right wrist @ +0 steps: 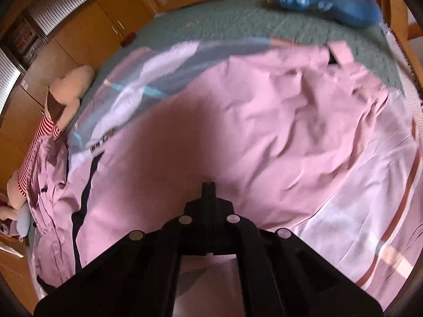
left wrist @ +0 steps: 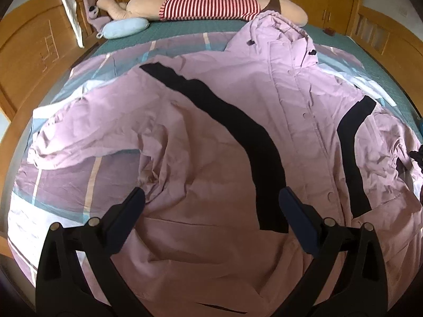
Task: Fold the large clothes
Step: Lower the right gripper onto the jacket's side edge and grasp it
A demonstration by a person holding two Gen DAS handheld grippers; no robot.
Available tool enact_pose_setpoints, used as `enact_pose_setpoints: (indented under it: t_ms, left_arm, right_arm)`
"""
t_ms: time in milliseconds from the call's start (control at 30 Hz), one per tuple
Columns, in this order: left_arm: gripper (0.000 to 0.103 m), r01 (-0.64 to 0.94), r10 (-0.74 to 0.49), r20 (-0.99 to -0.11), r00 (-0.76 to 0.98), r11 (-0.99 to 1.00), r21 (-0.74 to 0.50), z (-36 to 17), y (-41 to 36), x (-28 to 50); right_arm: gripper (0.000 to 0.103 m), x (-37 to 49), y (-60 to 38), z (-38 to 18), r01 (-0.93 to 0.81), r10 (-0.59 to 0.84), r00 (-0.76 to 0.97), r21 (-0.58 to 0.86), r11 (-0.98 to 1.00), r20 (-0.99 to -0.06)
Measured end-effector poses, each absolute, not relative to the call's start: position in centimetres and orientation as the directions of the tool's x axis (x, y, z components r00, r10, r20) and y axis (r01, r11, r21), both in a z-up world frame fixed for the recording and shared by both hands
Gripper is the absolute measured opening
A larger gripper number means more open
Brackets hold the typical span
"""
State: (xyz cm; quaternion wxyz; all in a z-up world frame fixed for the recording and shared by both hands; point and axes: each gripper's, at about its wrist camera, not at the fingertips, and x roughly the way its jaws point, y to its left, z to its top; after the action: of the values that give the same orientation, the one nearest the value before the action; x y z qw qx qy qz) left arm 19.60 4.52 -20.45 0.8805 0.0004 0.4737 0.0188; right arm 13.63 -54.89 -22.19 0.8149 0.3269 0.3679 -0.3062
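A large pink jacket [left wrist: 216, 137] with black stripes [left wrist: 238, 129] lies spread front-up on the bed, hood toward the far end and one sleeve [left wrist: 79, 132] stretched out to the left. My left gripper [left wrist: 211, 198] is open and empty, just above the jacket's lower body. In the right wrist view the jacket [right wrist: 251, 121] fills the middle. My right gripper [right wrist: 208, 185] has its jaws closed together on the pink fabric, which spreads away from the tips; the right wrist view is blurred.
The bed has a striped sheet [left wrist: 66, 185] over a green cover [left wrist: 185, 34]. A long plush toy in a red-striped shirt [left wrist: 208, 8] and a light blue pillow [left wrist: 124, 27] lie at the head. A blue cushion [right wrist: 330, 0] lies at the far edge. Wooden cabinets [right wrist: 87, 26] surround the bed.
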Motion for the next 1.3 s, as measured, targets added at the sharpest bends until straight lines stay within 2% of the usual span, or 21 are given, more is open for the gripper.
enact_pose_setpoints:
  t_ms: [200, 267, 333, 400, 433, 467, 500, 533, 800, 900, 1033, 1133, 1167, 1300]
  left_arm:
    - [0.101, -0.030, 0.020, -0.853, 0.522, 1.000, 0.006, -21.1, 4.2, 19.8]
    - [0.101, -0.025, 0.025, -0.853, 0.521, 1.000, 0.014, -21.2, 4.0, 19.7]
    - [0.101, -0.021, 0.027, -0.854, 0.520, 1.000, 0.019, -21.2, 3.8, 19.6]
    - [0.101, -0.018, 0.027, -0.857, 0.515, 1.000, 0.021, -21.4, 3.7, 19.6]
    - [0.101, -0.017, 0.027, -0.858, 0.513, 1.000, 0.022, -21.4, 3.7, 19.6]
    - [0.101, -0.016, 0.030, -0.859, 0.511, 1.000, 0.025, -21.5, 3.7, 19.7]
    - [0.101, -0.016, 0.034, -0.860, 0.510, 0.999, 0.030, -21.6, 3.7, 19.7]
    - [0.101, -0.016, 0.037, -0.859, 0.511, 0.999, 0.033, -21.6, 3.8, 19.7]
    - [0.101, -0.048, 0.022, -0.859, 0.512, 0.999, -0.003, -21.6, 4.9, 20.0]
    - [0.101, -0.092, 0.063, -0.845, 0.531, 0.996, 0.017, -21.4, 5.0, 19.9]
    - [0.101, -0.107, 0.071, -0.846, 0.528, 0.994, 0.017, -21.4, 5.3, 20.1]
    - [0.101, -0.098, 0.070, -0.851, 0.520, 0.995, 0.022, -21.7, 5.2, 20.1]
    - [0.101, -0.093, 0.073, -0.852, 0.518, 0.995, 0.028, -21.8, 5.1, 20.2]
    - [0.101, -0.082, 0.077, -0.855, 0.513, 0.996, 0.040, -22.1, 4.8, 20.2]
  right_arm:
    - [0.000, 12.2, -53.7, -17.8, 0.685, -0.351, 0.658, 0.337, 0.646, -0.666]
    - [0.000, 12.0, -51.9, -15.4, 0.582, -0.299, 0.755, 0.387, 0.715, -0.583]
    - [0.000, 12.3, -49.8, -13.7, 0.508, -0.268, 0.799, 0.365, 0.780, -0.538]
    - [0.002, 13.9, -47.9, -13.7, 0.459, -0.209, 0.801, 0.351, 0.817, -0.561]
    - [0.008, 14.7, -47.6, -14.3, 0.461, -0.185, 0.784, 0.355, 0.813, -0.593]
    - [0.037, 15.5, -47.6, -15.2, 0.472, -0.158, 0.758, 0.364, 0.803, -0.633]
    - [0.075, 16.2, -47.9, -16.3, 0.493, -0.134, 0.723, 0.371, 0.787, -0.678]
    - [0.084, 16.8, -48.5, -17.3, 0.527, -0.128, 0.691, 0.376, 0.762, -0.711]
    - [0.084, 13.6, -54.4, -19.1, 0.734, -0.279, 0.580, 0.342, 0.587, -0.765]
    - [0.084, 12.0, -57.1, -20.2, 0.780, -0.290, 0.542, 0.344, 0.523, -0.789]
    - [0.084, 9.7, -61.4, -22.7, 0.797, -0.208, 0.553, 0.438, 0.416, -0.807]
    - [0.084, 6.7, -64.1, -25.0, 0.763, -0.118, 0.638, 0.606, 0.222, -0.761]
    - [0.084, 5.5, -64.8, -25.6, 0.724, -0.091, 0.688, 0.675, 0.141, -0.720]
    - [0.084, 4.8, -65.5, -26.1, 0.676, -0.013, 0.734, 0.729, 0.104, -0.679]
